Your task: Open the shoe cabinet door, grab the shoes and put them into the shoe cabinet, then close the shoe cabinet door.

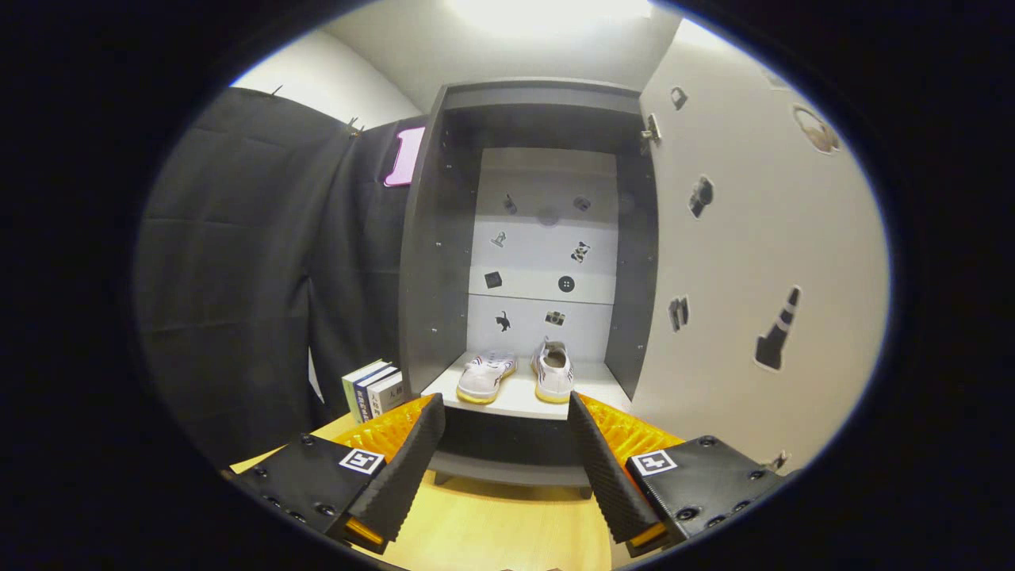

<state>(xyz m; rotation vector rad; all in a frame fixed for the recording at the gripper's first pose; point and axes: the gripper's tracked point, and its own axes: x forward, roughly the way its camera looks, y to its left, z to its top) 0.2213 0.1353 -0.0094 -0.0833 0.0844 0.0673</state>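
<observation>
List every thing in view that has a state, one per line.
Shoe cabinet door: swung open to the right.
Left shoe: on the cabinet's bottom shelf, upright.
Right shoe: on the same shelf, beside the left, upright.
Hand-held gripper: open, holding nothing.
Books: standing left of the cabinet.

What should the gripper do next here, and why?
Probably swing right to the open door and push it shut. Both shoes already sit on the cabinet shelf, just beyond the fingers, and the gripper is open and holds nothing, so closing the door looks like the only step left.
</observation>
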